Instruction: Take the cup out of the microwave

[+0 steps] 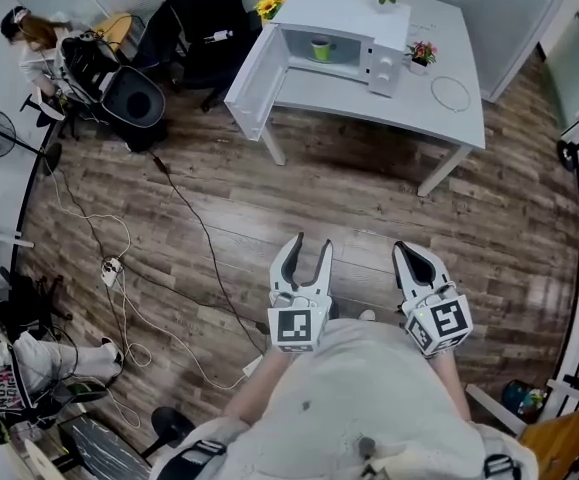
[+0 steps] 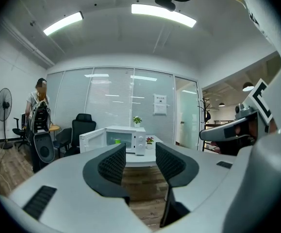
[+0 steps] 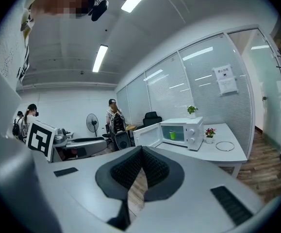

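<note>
While the cup [image 1: 320, 50] sits inside the microwave [image 1: 341, 40], nothing of the taking-out itself is done. In the head view the microwave stands on a white table [image 1: 439, 103] across the wooden floor [image 1: 369, 198], well apart from the person. Its door [image 1: 254, 80] hangs wide open, so that step looks finished, and the small green cup shows in the lit cavity. The left gripper [image 1: 309, 242] is held out low in front of the body with its jaws spread and nothing in them. The right gripper [image 1: 405, 252] is beside it with its jaws closed together, also holding nothing.

From the left gripper view, the two dark ribbed pads stand clearly apart, with only floor and the far table between them. The microwave [image 2: 125, 139] is small in the distance just above the gap, and the cup [image 2: 117, 141] is a green speck inside it.

Looking along the right gripper view, the pads meet at their tips and grip nothing. The microwave [image 3: 181, 132] lies off to the right of the jaws, door open, cup [image 3: 173, 135] upright inside.

My judgement is that the task is at its start: the walk to the table, the reach into the cavity, the grip on the cup and the lift out are all left to do.
</note>
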`<state>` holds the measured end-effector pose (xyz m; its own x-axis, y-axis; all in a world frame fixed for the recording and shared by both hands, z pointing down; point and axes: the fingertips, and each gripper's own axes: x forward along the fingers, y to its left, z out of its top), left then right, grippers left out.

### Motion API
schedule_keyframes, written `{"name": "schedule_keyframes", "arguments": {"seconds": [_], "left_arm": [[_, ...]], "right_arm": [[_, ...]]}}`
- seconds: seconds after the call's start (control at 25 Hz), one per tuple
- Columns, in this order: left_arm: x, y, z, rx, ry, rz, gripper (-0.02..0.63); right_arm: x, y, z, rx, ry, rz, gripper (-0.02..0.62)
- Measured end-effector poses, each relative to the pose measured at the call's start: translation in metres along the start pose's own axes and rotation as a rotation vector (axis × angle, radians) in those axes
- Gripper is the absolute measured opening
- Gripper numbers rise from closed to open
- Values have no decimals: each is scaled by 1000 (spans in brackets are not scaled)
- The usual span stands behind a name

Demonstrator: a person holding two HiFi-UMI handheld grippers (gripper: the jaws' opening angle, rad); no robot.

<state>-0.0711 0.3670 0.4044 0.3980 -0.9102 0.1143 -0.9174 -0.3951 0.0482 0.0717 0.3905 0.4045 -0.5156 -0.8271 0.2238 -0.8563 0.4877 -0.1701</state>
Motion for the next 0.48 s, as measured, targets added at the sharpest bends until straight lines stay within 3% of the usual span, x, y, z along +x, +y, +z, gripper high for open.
{"name": "schedule_keyframes", "arguments": {"seconds": [0.48], "left_arm": [[35, 67, 2, 41, 8, -32, 202]], "right_arm": [[74, 20, 12, -11, -18, -11, 8]]}}
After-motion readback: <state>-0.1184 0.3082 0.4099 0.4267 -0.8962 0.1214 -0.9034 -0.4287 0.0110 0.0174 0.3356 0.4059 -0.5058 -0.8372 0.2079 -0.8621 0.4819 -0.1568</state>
